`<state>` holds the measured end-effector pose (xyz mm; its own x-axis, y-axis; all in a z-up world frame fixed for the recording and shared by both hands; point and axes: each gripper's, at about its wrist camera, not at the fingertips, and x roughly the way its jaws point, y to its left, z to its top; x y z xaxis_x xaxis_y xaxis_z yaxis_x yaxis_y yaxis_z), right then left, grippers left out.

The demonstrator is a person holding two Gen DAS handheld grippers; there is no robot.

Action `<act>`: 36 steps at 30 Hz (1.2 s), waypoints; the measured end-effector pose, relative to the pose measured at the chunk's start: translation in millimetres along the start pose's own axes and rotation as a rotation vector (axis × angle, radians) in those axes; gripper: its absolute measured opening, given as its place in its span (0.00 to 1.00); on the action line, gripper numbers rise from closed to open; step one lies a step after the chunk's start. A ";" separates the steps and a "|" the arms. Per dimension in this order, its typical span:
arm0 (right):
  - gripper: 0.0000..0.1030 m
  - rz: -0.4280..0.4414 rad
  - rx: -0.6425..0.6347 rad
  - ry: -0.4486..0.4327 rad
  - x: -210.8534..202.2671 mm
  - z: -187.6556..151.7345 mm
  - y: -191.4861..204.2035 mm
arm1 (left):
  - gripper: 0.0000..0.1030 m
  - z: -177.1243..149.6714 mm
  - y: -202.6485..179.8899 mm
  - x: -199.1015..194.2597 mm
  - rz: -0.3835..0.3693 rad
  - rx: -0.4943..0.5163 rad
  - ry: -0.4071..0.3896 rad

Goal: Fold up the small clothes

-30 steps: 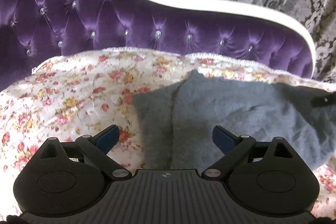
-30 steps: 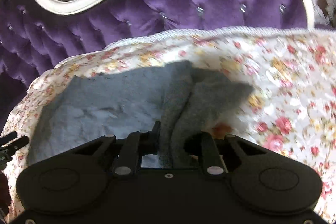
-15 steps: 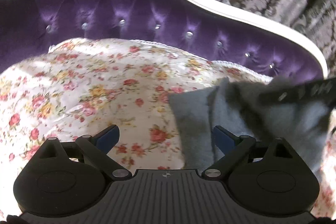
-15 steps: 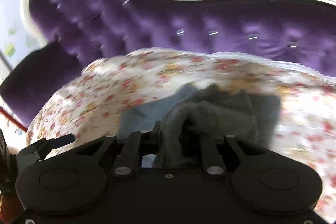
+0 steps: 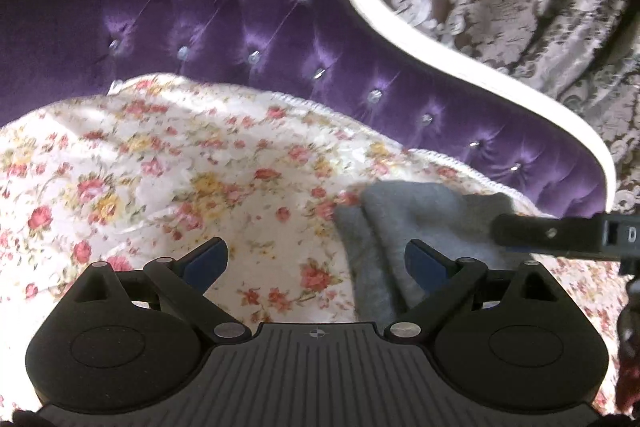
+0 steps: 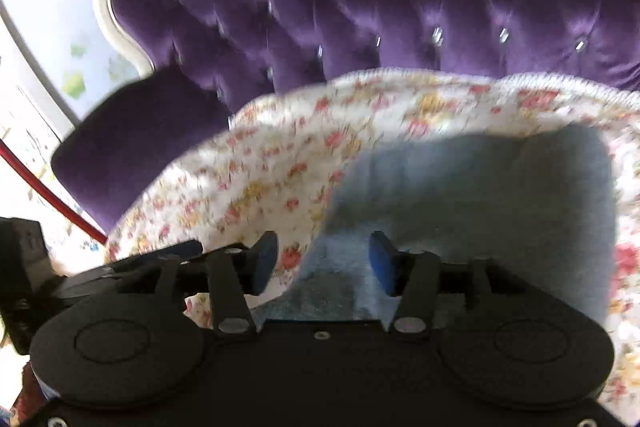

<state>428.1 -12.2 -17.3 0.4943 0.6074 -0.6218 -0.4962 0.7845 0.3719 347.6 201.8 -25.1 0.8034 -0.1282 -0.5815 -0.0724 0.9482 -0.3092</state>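
Both jaws apart, gripping nothing: left hand-held gripper (image 5: 316,259), right hand-held gripper (image 6: 324,261); I'd pin the grey garment (image 6: 480,203) fold flat on the floral cover (image 5: 160,179) and square edges.

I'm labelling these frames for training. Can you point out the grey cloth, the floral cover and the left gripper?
grey cloth (image 6: 500,195), right wrist view, on its folded top layer.
floral cover (image 5: 168,163), left wrist view, on a bare stretch left of the cloth.
left gripper (image 5: 316,259), left wrist view, midway between its blue fingertips.
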 end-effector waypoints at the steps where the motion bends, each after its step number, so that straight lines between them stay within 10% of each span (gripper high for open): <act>1: 0.61 -0.014 0.004 -0.017 -7.3 0.2 -4.1 | 0.94 -0.5 -3.7 -1.9 -0.009 0.013 -0.009; 11: 0.61 -0.195 -0.052 -0.023 -33.6 -55.2 -34.5 | 0.94 -22.7 -57.7 -6.3 -0.137 0.257 -0.058; 22: 0.62 -0.345 -0.309 -0.043 -60.1 -118.0 -15.1 | 0.95 -40.6 -39.3 35.5 -0.075 0.184 0.183; 36: 0.98 -0.042 0.171 -0.179 -81.7 -90.5 -96.2 | 0.94 -35.7 -27.0 30.5 -0.257 -0.030 0.271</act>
<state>370.8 -148.6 -64.7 0.6384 0.5739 -0.5129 -0.3520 0.8103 0.4686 353.0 161.9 -61.3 0.6122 -0.4374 -0.6587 0.0908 0.8664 -0.4909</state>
